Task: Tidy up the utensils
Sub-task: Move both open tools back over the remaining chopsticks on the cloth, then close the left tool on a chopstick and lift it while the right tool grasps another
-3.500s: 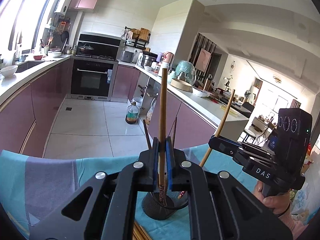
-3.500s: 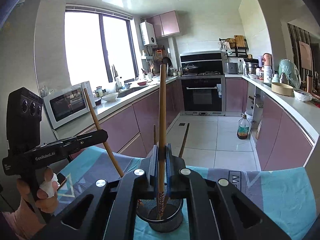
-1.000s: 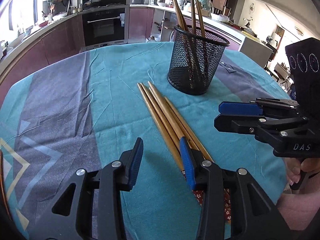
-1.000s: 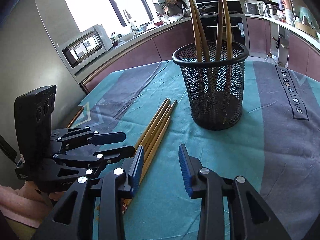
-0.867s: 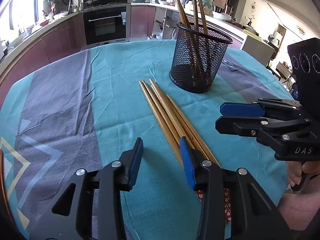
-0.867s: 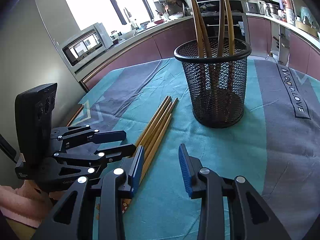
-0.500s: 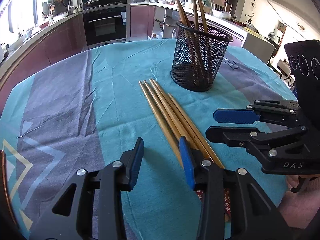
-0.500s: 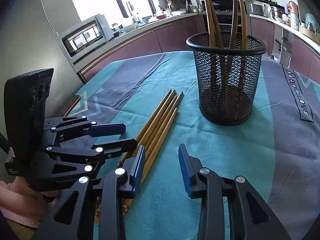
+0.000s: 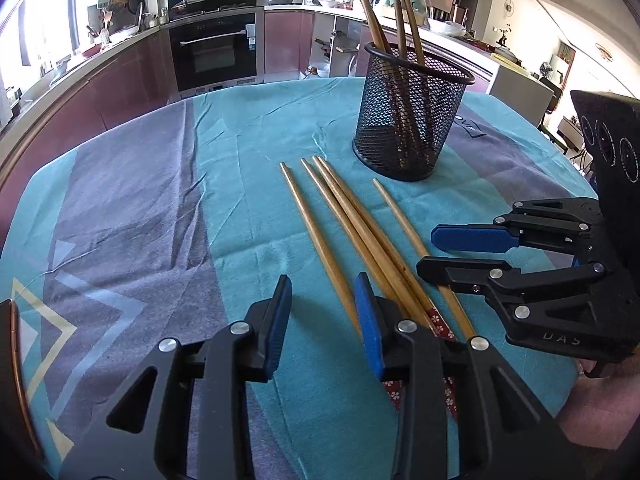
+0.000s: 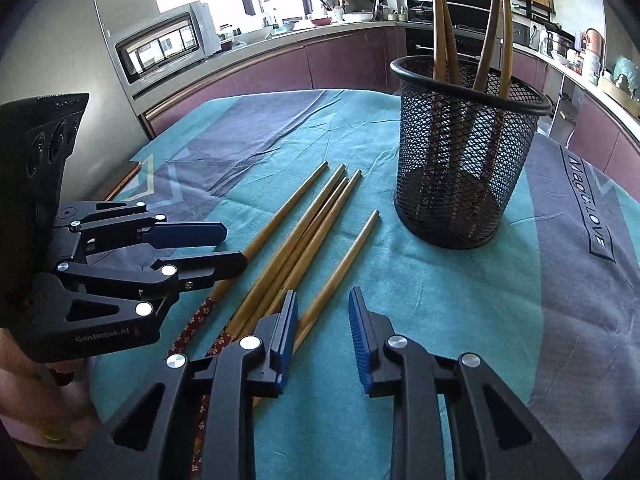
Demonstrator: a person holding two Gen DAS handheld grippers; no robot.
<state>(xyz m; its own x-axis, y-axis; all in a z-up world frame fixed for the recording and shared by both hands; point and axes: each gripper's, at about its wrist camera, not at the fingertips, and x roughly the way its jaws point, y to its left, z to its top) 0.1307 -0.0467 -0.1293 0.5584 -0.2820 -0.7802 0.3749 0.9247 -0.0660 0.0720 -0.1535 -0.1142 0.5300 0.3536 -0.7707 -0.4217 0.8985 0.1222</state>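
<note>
Five loose chopsticks [image 10: 304, 240] lie on the bench cloth [image 9: 224, 184], tips toward the mesh holder [image 10: 464, 152], patterned butt ends toward me. Four chopsticks already stand in that holder, leaning on its rim.

My left gripper [image 9: 322, 312]: jaws apart and closing, nothing between them but cloth. Its right pad sits on the near end of the leftmost stick; the stick itself lies outside the gap.

My right gripper [image 10: 322, 328]: jaws apart and closing, also empty. The outlying single chopstick [image 10: 344, 264] runs under its left pad, just beside the gap, not in it.

Handling, as I judge it: light, stiff, lacquered wood, likely slick and prone to roll or pivot in a pinch. Three of them lie touching, so a careless close could catch two at once. The outer sticks are the cleaner picks. Best hold looks to be on the thicker part near the patterned end, across the width, so the stick swings tip-up for the holder.
</note>
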